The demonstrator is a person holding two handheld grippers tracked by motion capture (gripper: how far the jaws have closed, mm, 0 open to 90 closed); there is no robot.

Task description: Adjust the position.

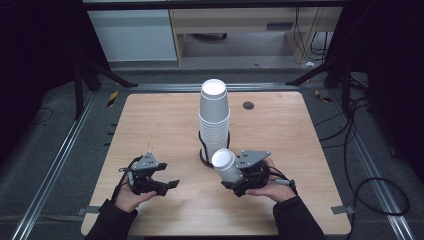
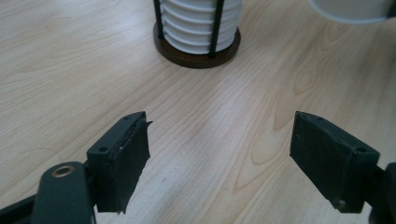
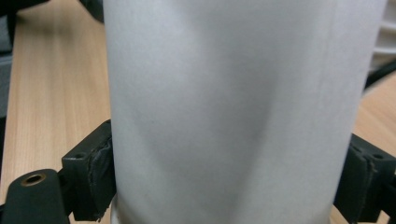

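Observation:
A tall stack of white paper cups (image 1: 214,112) stands upside down in a black wire holder with a dark round base (image 2: 198,51) at the table's middle. My right gripper (image 1: 234,176) is shut on a single white paper cup (image 1: 226,165), held tilted just right of the holder's base. In the right gripper view that cup (image 3: 238,107) is squeezed between both black jaws, its wall slightly dented. My left gripper (image 1: 170,182) hovers low over the wood at the front left. Its jaws stand wide apart, and nothing lies between the pads (image 2: 123,158).
The light wooden table (image 1: 150,125) has a small dark round grommet (image 1: 248,105) near its far edge. Black cables and stand legs lie on the grey floor around it. Bare wood stretches left of the holder and along the front.

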